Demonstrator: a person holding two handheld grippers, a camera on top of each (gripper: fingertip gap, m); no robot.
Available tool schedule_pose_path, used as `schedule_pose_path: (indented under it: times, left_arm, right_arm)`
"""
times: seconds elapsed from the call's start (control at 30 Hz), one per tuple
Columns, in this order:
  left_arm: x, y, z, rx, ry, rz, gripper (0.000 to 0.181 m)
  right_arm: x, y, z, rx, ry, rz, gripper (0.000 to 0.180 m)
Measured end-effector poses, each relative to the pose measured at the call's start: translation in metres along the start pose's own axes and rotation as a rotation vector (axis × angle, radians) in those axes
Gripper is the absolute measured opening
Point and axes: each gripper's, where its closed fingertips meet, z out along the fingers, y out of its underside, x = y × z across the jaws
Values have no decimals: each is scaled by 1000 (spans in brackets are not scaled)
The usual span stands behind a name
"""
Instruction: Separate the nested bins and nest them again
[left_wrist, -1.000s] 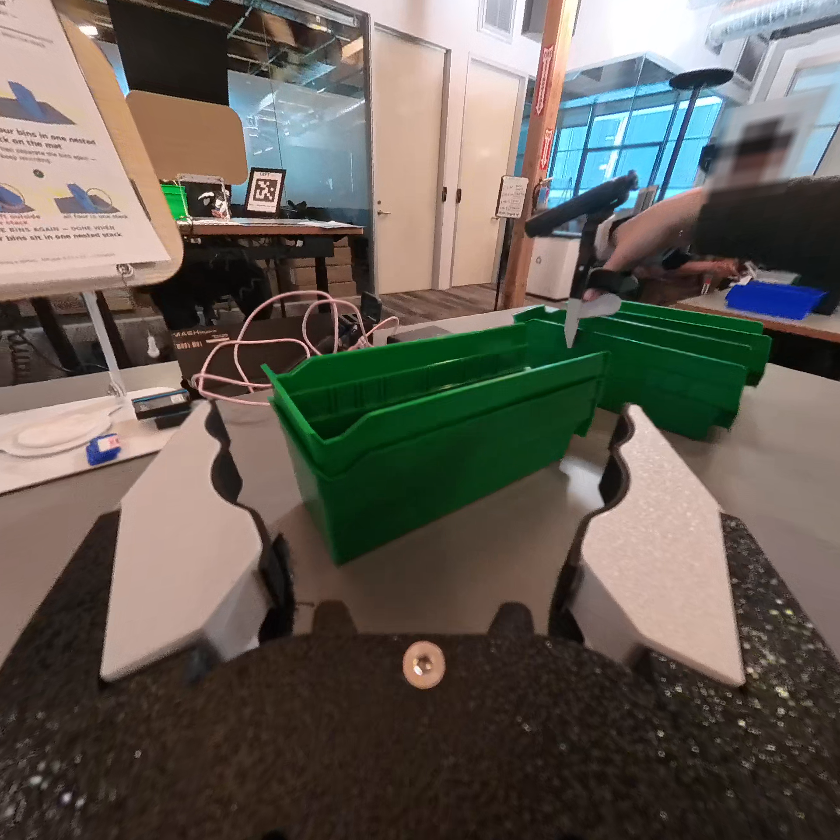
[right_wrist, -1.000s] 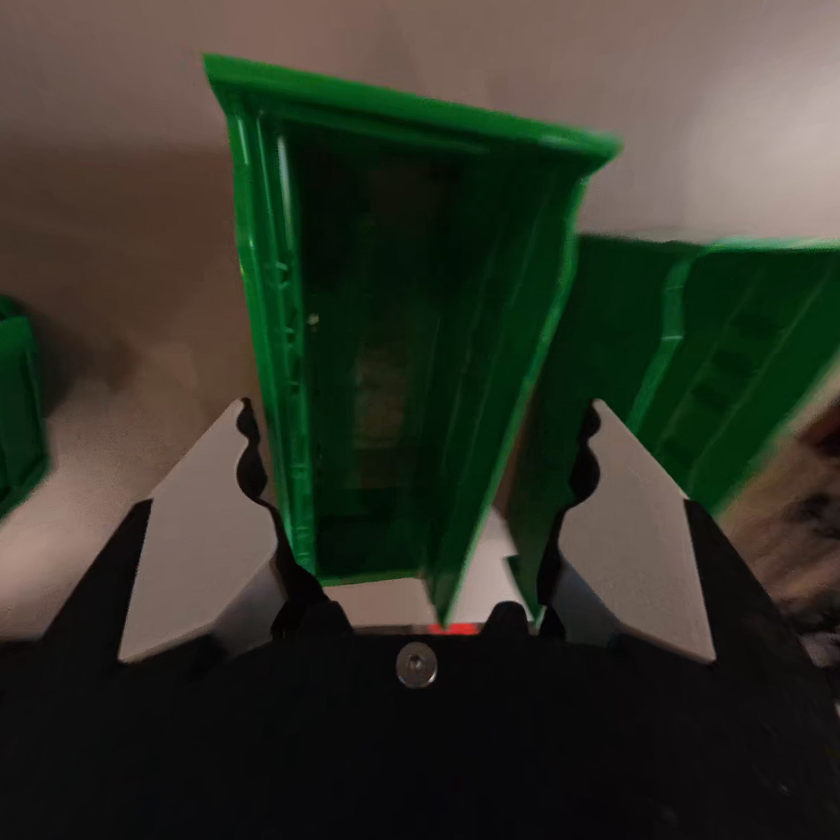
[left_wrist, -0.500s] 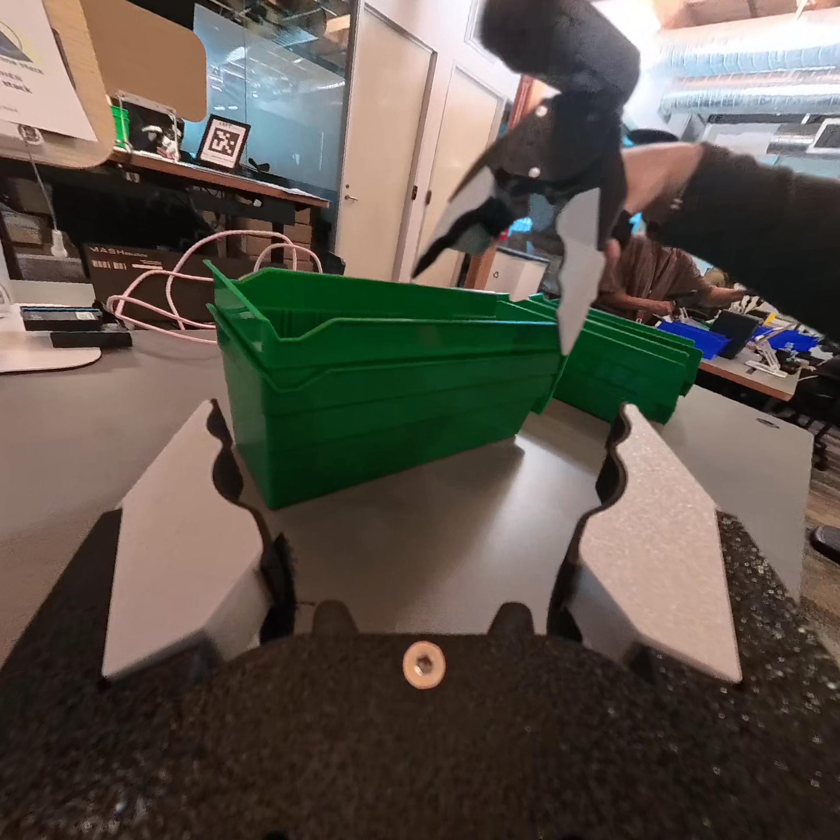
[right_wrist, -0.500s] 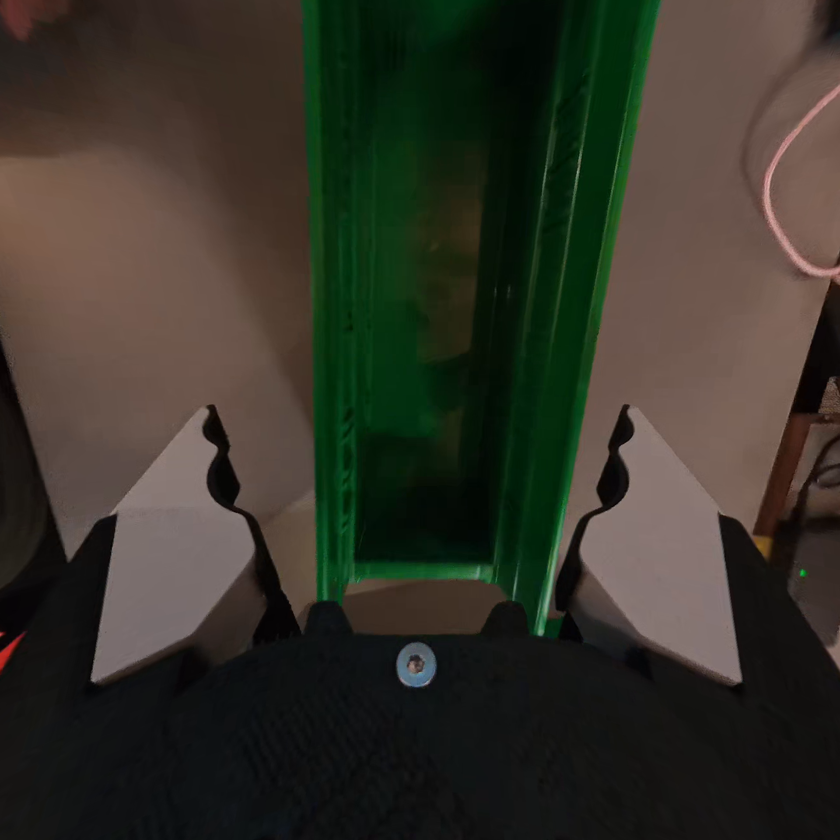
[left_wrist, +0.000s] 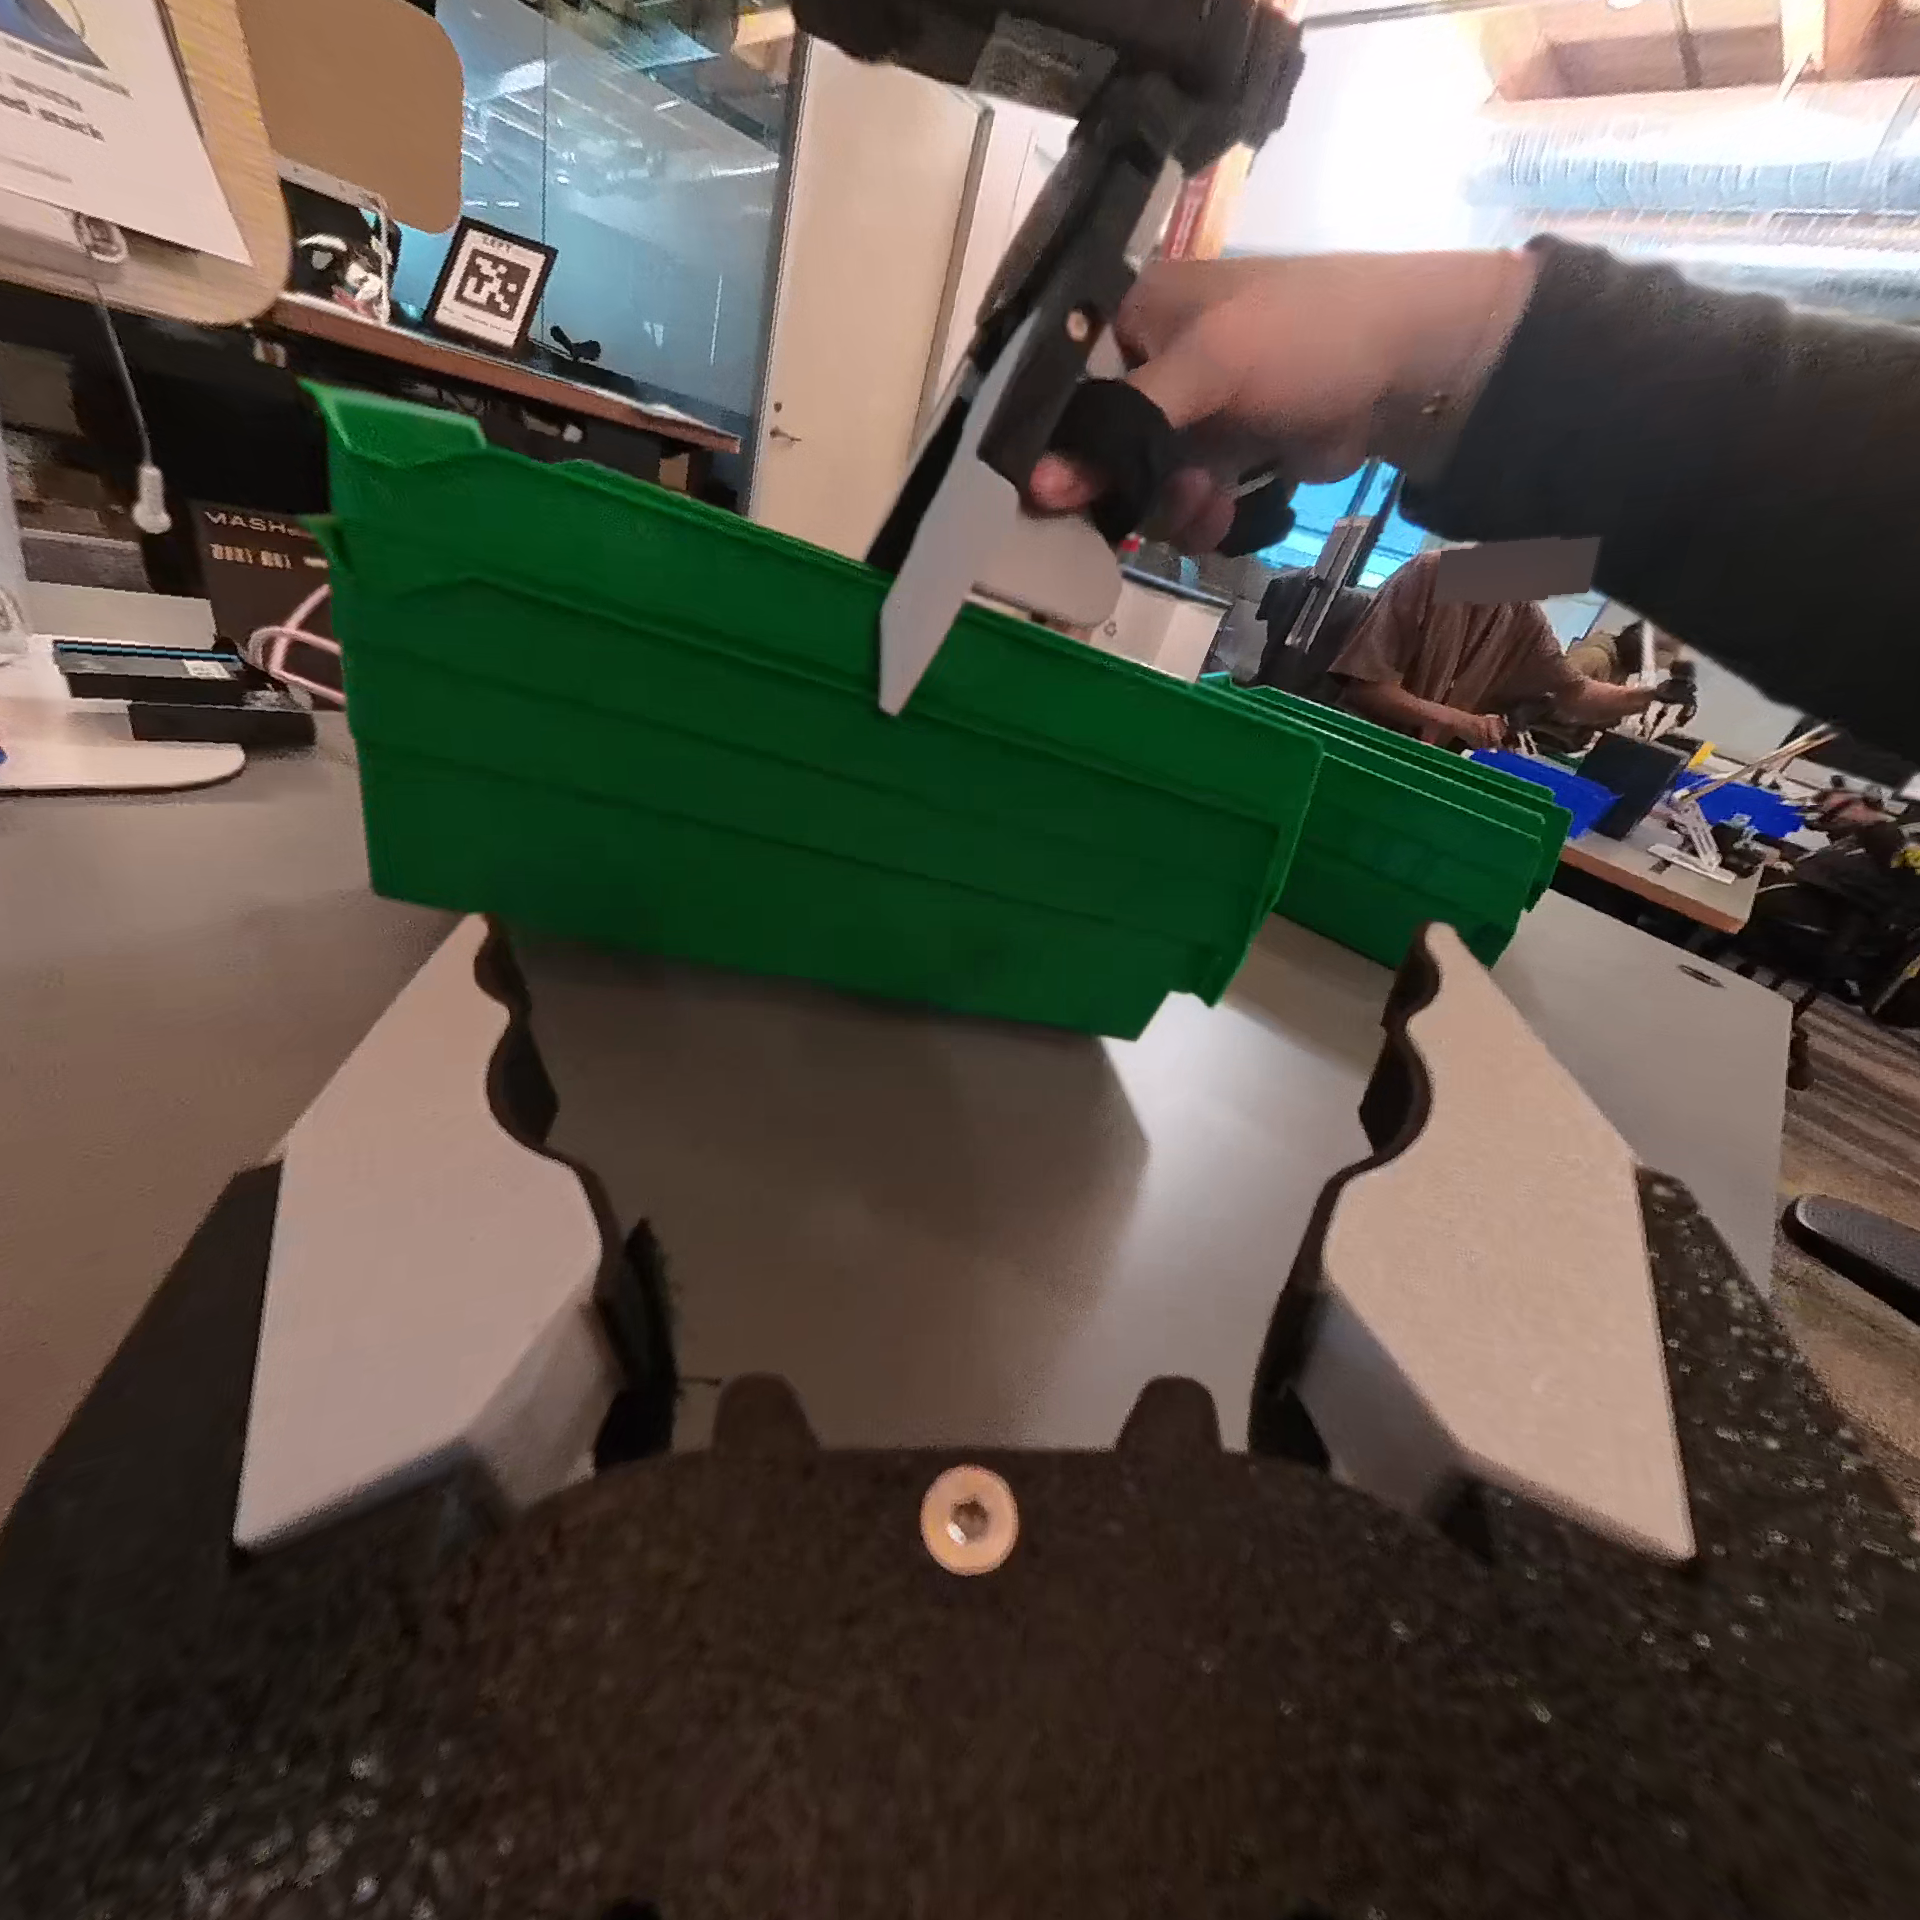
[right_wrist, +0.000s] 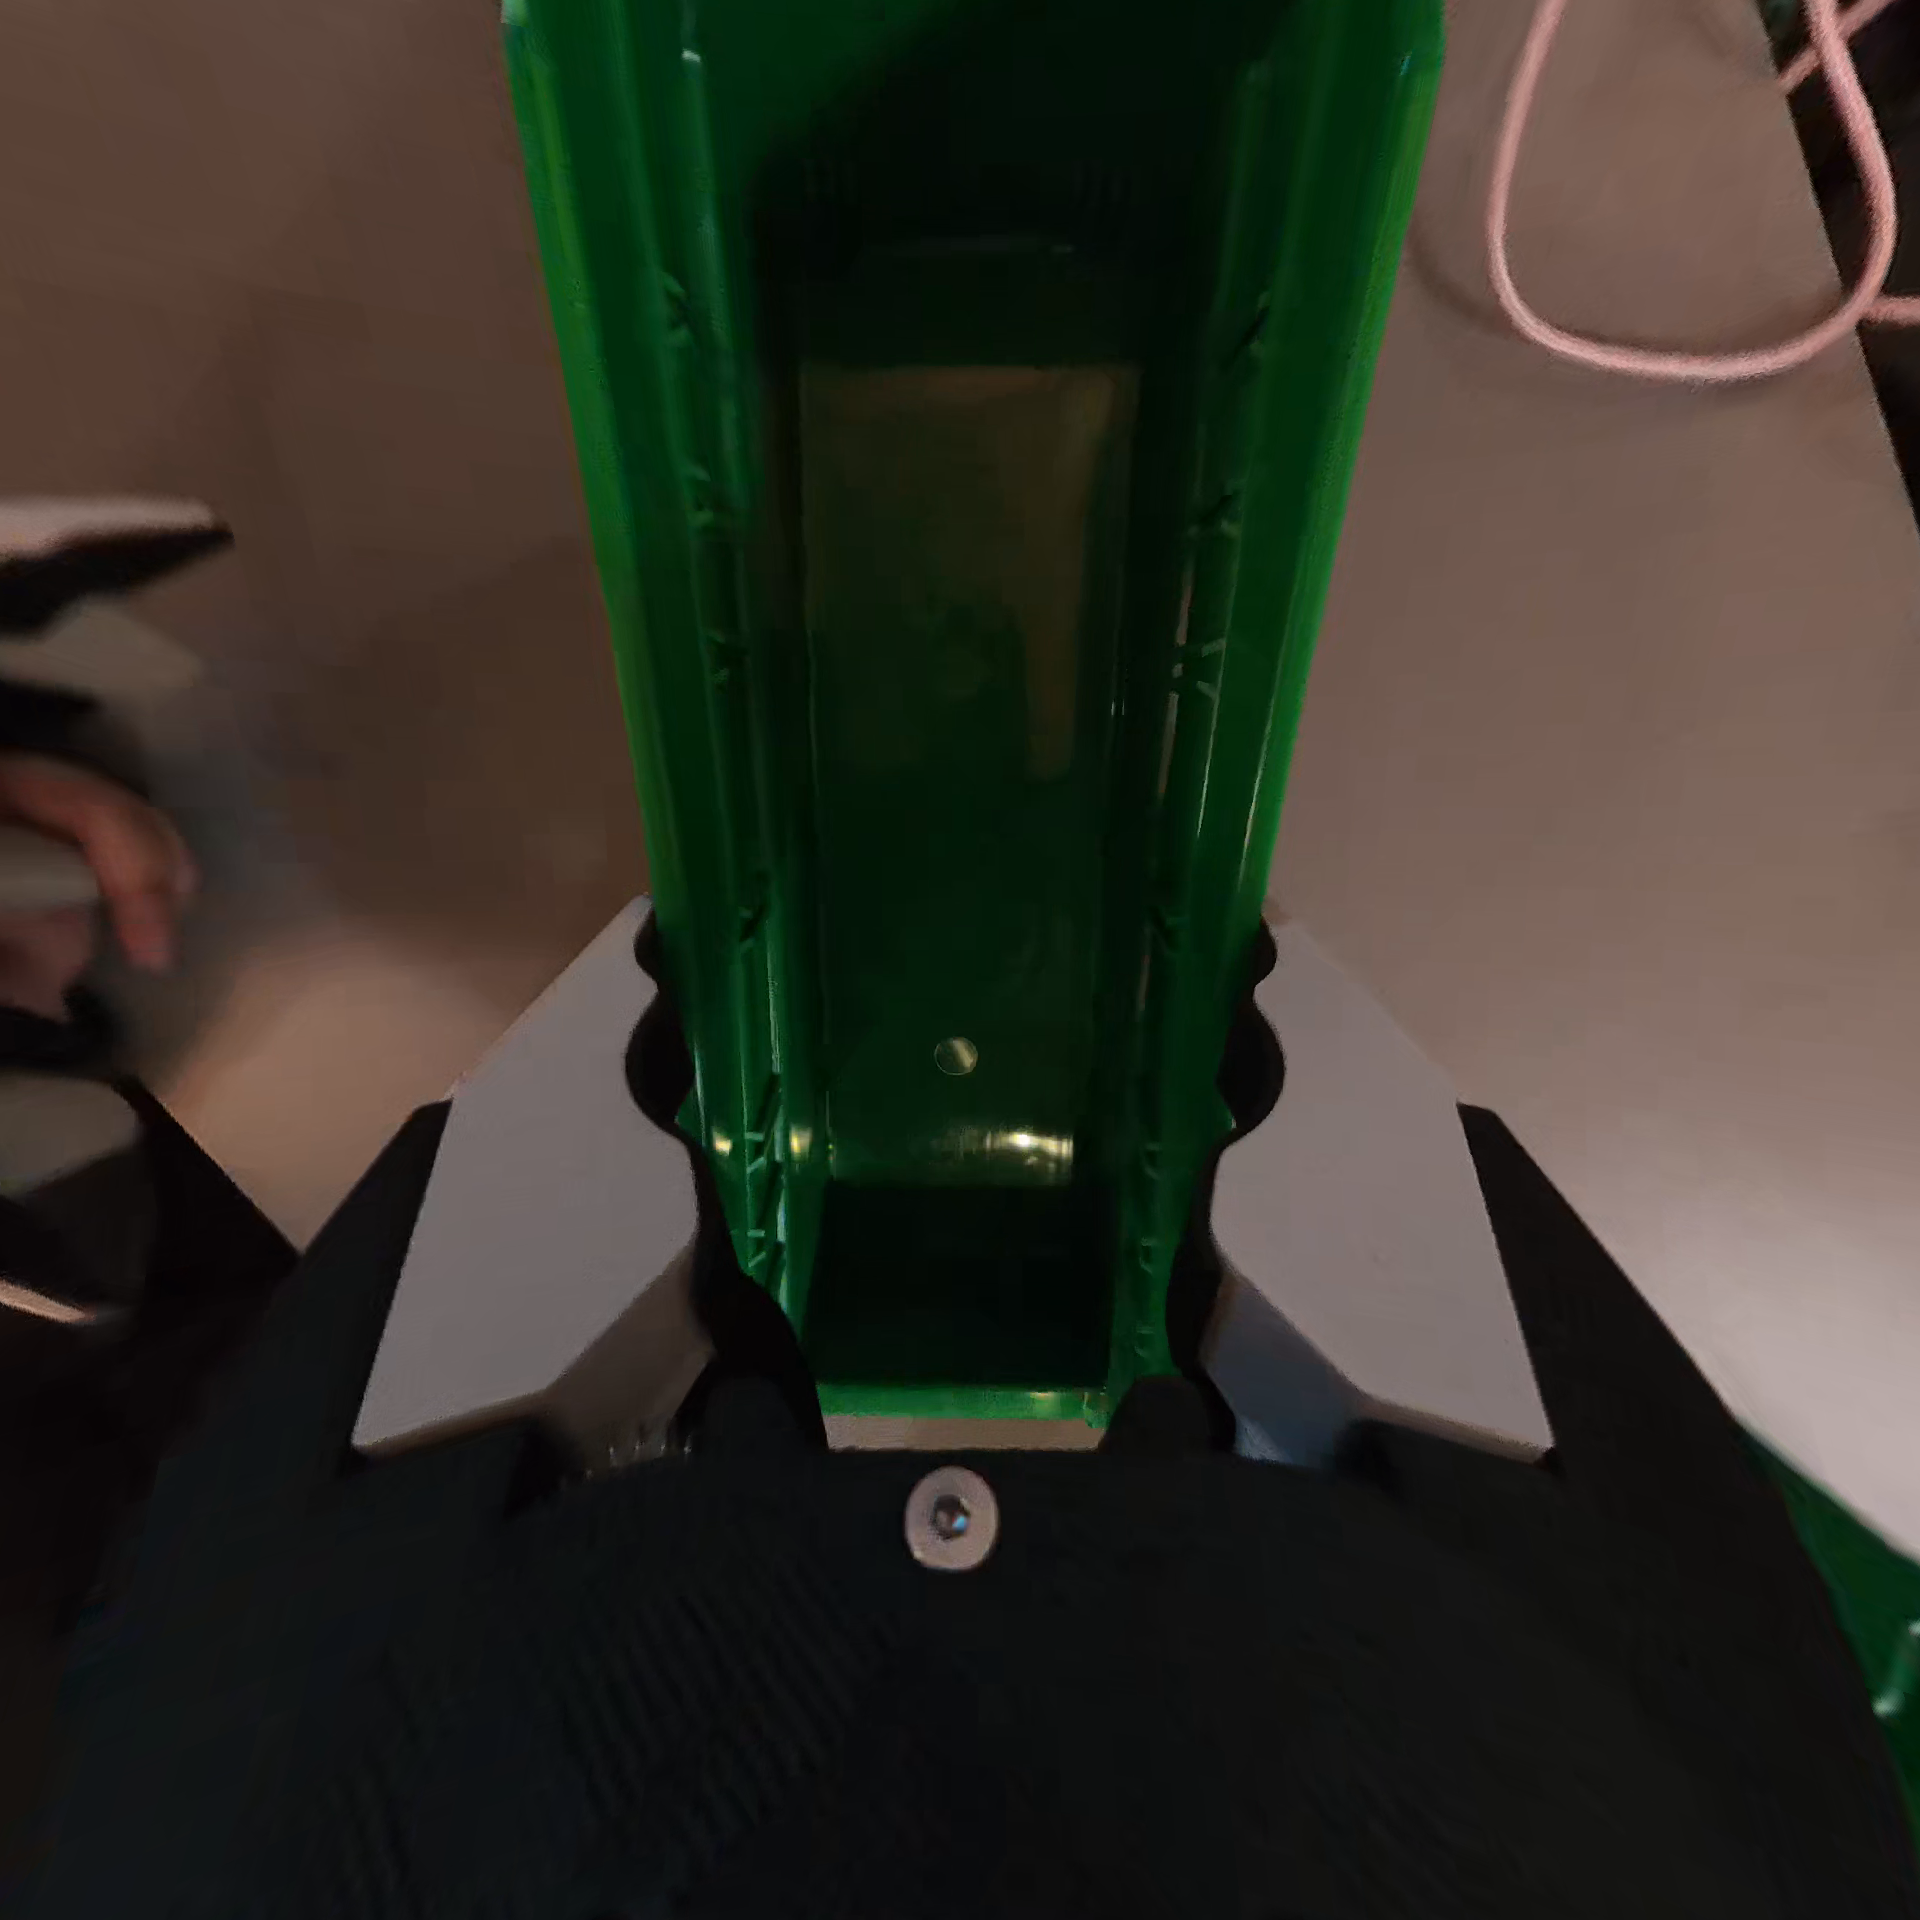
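Note:
A stack of nested green bins (left_wrist: 810, 810) stands on the grey table (left_wrist: 831, 1164). My left gripper (left_wrist: 956, 935) is open and empty, low over the table, facing the long side of the stack from just in front. My right gripper (right_wrist: 956, 920) comes down from above and is shut on the top green bin (right_wrist: 956, 623), with a pad pressed on each long outer wall near one end. In the left wrist view one right finger (left_wrist: 930, 592) lies over the near wall; the other is hidden behind it.
A second stack of green bins (left_wrist: 1434, 862) stands behind to the right. A pink cable (right_wrist: 1558, 332) lies on the table beyond the bin. The person's hand (left_wrist: 1299, 384) holds the right gripper. Blue bins (left_wrist: 1538, 790) and people are at a far desk.
My right gripper, wide open over the top bin half a second ago, has closed on its two long walls. My left gripper has moved nearer the stack and stays open.

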Motion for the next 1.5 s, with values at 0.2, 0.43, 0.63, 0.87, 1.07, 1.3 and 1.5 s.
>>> schedule_pose_path:
  times: [0.2, 0.43, 0.63, 0.87, 1.07, 1.3, 1.5]
  left_arm:
    - [-3, -8, -6, 36, 6, -19, 156]
    - [-7, -11, -10, 49, 9, -35, 156]
    - [-12, -12, -15, 57, 3, -50, 155]
    - [-17, -18, -24, 90, -3, -65, 156]
    - [-18, -22, -27, 108, -1, -69, 156]
    - [-21, -23, -31, 121, -1, -78, 156]
    - [-22, -28, -33, 142, -13, -82, 156]
  right_arm:
    - [-11, -17, -5, -33, 70, 177, 105]
    - [-37, -35, -7, -76, 113, 174, 107]
    - [-59, -41, 9, -92, 81, 194, 106]
    - [-71, -47, 26, -87, 87, 259, 108]
    - [-73, -61, -3, -55, 110, 251, 108]
    - [-47, -70, -98, 74, 170, 280, 106]
    - [21, -11, -135, 110, 241, 456, 107]
